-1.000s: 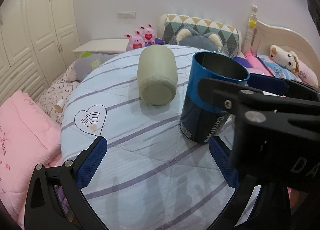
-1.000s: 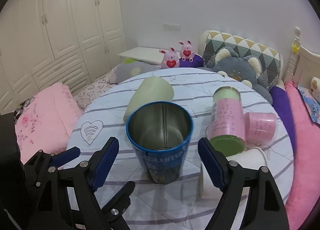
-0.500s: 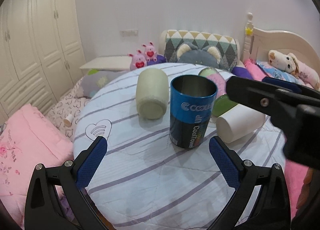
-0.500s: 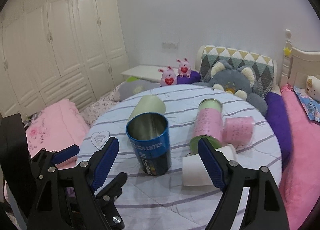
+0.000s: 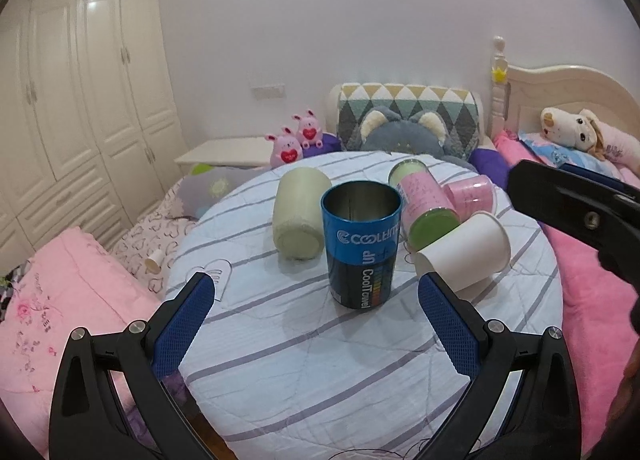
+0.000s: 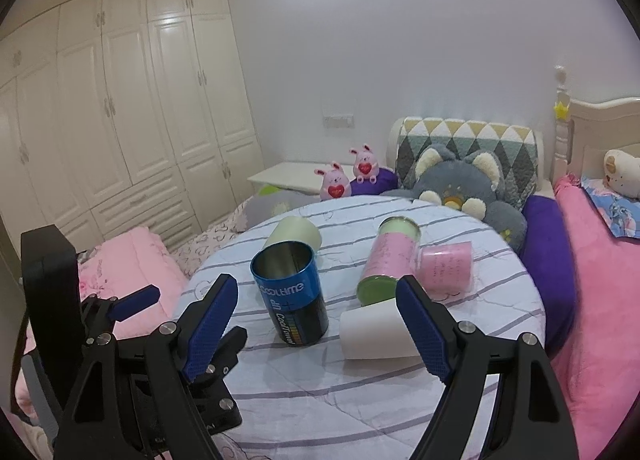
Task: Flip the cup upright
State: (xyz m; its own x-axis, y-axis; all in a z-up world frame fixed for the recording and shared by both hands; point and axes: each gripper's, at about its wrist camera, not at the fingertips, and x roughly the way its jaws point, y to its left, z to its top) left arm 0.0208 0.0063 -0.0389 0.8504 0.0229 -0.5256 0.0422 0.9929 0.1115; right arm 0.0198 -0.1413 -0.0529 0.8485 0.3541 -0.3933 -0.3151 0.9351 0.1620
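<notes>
A blue metal cup (image 5: 362,246) stands upright with its mouth up on the round striped table (image 5: 320,372); it also shows in the right wrist view (image 6: 292,294). My left gripper (image 5: 316,324) is open and empty, held back from the cup. My right gripper (image 6: 316,324) is open and empty, also back from the cup; part of it shows at the right of the left wrist view (image 5: 576,208). Nothing touches the cup.
Lying on their sides around the blue cup are a pale green cup (image 5: 298,218), a white paper cup (image 5: 464,256), a pink-and-green can (image 5: 426,204) and a pink cup (image 5: 470,196). Pink bedding (image 5: 60,320) lies left, a bed (image 5: 580,164) right, wardrobes (image 6: 120,120) behind.
Both grippers have pulled back and up from the upright blue cup, which now looks smaller. The right gripper has moved off to the right of the left wrist view.
</notes>
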